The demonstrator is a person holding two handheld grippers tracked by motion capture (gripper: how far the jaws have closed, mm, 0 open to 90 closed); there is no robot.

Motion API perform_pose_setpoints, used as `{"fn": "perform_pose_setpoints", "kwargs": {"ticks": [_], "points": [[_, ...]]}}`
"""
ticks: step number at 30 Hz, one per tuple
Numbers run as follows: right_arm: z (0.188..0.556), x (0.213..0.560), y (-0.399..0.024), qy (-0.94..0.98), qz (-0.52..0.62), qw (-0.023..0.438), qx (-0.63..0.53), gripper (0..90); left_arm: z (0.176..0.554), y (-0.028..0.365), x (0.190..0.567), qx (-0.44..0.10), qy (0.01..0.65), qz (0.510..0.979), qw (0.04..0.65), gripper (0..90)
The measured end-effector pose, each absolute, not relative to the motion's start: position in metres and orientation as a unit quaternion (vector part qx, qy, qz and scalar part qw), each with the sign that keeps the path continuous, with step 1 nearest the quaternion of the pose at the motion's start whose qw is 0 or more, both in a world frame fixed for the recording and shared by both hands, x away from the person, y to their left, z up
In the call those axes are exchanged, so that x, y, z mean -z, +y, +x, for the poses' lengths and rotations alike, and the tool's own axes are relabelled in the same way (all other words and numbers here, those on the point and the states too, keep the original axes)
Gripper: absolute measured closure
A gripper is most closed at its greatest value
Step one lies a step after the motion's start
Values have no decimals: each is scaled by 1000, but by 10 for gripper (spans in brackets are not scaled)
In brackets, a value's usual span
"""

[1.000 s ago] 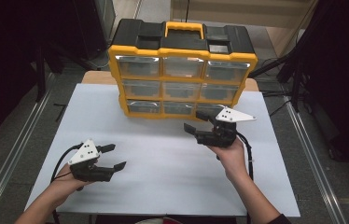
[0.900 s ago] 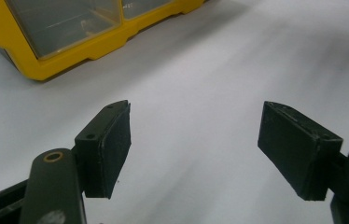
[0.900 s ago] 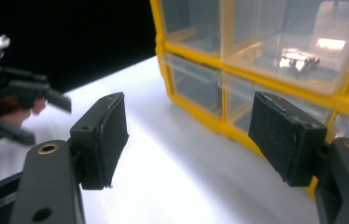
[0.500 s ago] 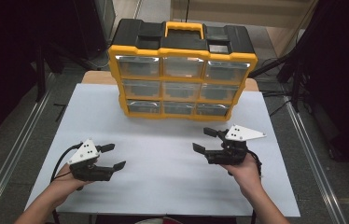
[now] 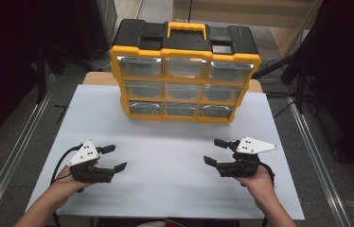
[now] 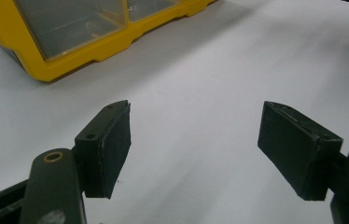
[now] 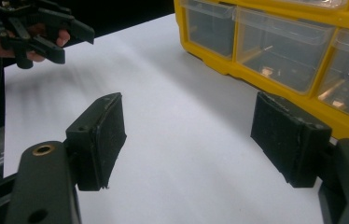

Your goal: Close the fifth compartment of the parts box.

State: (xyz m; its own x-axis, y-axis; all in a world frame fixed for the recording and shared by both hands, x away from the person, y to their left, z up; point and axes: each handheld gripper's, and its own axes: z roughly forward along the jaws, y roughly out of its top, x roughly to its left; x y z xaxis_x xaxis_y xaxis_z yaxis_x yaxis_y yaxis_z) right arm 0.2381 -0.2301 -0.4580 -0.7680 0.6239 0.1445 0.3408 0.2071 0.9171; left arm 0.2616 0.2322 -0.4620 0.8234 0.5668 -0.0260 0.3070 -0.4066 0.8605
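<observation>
White tabletop, dark room around it. Yellow-and-black drawer organizer stands well ahead of both tongs, drawers shut. Left gripper and right gripper: jaws wide, nothing between them. Risk, as I see it: the cabinet leans back, so a hard pull on a drawer could tip or slide it. Versus earlier: the right gripper has dropped back from the bottom drawers toward the near edge; the left hasn't moved.

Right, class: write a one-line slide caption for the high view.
Yellow-and-black plastic drawer organiser stands at the white table's far edge; left gripper and right gripper open, empty, near the front.
</observation>
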Motion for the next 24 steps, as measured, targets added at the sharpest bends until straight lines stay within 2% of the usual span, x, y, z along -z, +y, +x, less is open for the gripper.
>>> {"fn": "perform_pose_setpoints", "kwargs": {"ticks": [15, 24], "points": [[219, 467, -256, 765, 330, 134, -537, 269, 262, 233, 461, -136, 265, 826, 478, 257], [219, 469, -258, 766, 332, 129, -534, 266, 262, 233, 461, -136, 265, 825, 479, 257]]}}
